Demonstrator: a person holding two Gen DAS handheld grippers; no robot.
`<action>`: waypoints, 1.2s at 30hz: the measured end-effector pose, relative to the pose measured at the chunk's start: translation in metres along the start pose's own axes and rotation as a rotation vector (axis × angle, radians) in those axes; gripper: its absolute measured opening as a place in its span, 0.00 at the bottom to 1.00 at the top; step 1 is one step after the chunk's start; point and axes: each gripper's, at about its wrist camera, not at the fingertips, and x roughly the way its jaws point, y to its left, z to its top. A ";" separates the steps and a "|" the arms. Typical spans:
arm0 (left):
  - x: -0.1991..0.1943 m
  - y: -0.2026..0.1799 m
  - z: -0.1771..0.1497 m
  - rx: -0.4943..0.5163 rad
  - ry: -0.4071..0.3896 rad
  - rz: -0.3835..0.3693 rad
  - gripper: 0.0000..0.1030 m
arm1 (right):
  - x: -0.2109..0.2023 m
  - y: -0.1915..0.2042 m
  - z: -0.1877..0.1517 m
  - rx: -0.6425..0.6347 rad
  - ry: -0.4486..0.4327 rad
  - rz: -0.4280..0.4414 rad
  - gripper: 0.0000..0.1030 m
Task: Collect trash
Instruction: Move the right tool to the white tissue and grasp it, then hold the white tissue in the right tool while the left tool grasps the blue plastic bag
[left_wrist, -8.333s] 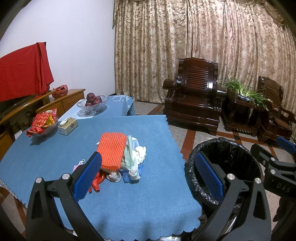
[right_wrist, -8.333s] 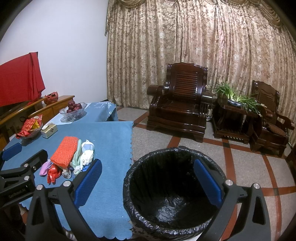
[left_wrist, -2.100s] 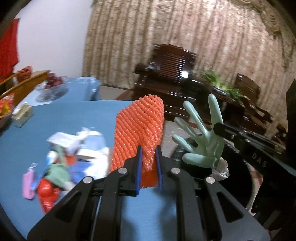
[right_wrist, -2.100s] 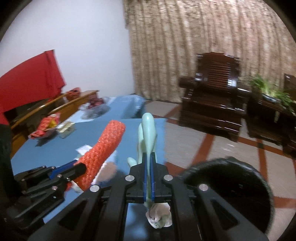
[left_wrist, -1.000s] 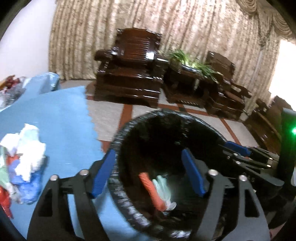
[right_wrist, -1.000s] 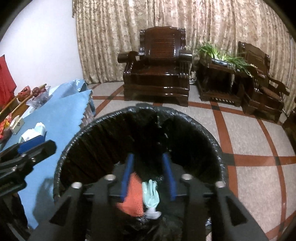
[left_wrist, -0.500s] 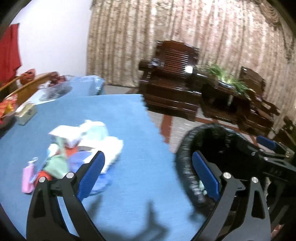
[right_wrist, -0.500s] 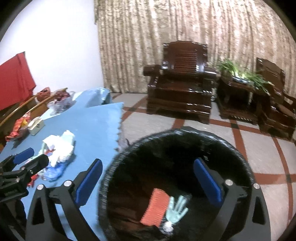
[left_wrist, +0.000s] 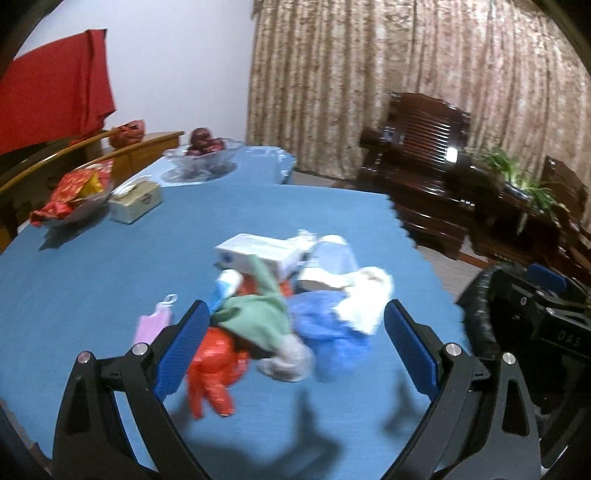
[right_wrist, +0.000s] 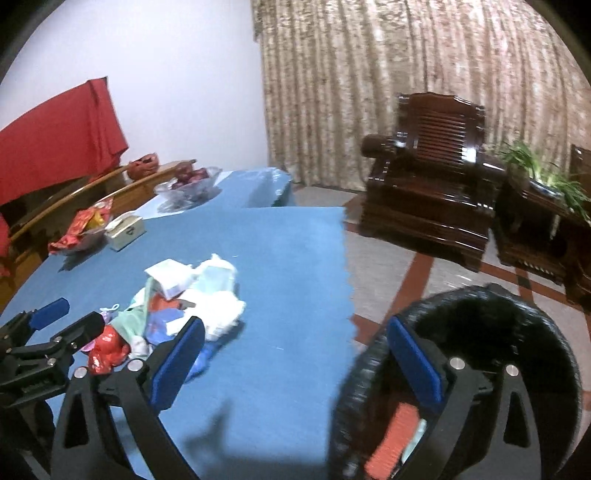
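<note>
Left claw (left_wrist: 293, 345): agape, empty, over trash pile (left_wrist: 295, 295) at frame centre on tabletop (left_wrist: 110, 266) | Right claw (right_wrist: 295, 363): agape, empty | bin (right_wrist: 480, 314): lower right, holding orange net (right_wrist: 386, 439).

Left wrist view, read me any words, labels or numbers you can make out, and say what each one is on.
"DAS" on the black body of the right tool.
White box in the trash pile: a blue mark, too blurred to read.
Tissue box: print too blurred to read.
Nothing else legible.
</note>
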 end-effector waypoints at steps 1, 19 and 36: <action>0.002 0.005 0.000 -0.002 0.000 0.013 0.90 | 0.007 0.008 0.001 -0.009 0.004 0.010 0.94; 0.030 0.051 -0.015 -0.044 0.042 0.098 0.90 | 0.102 0.057 -0.013 -0.038 0.167 0.080 0.82; 0.036 0.039 -0.021 -0.034 0.067 0.069 0.90 | 0.097 0.025 -0.022 0.049 0.235 0.196 0.31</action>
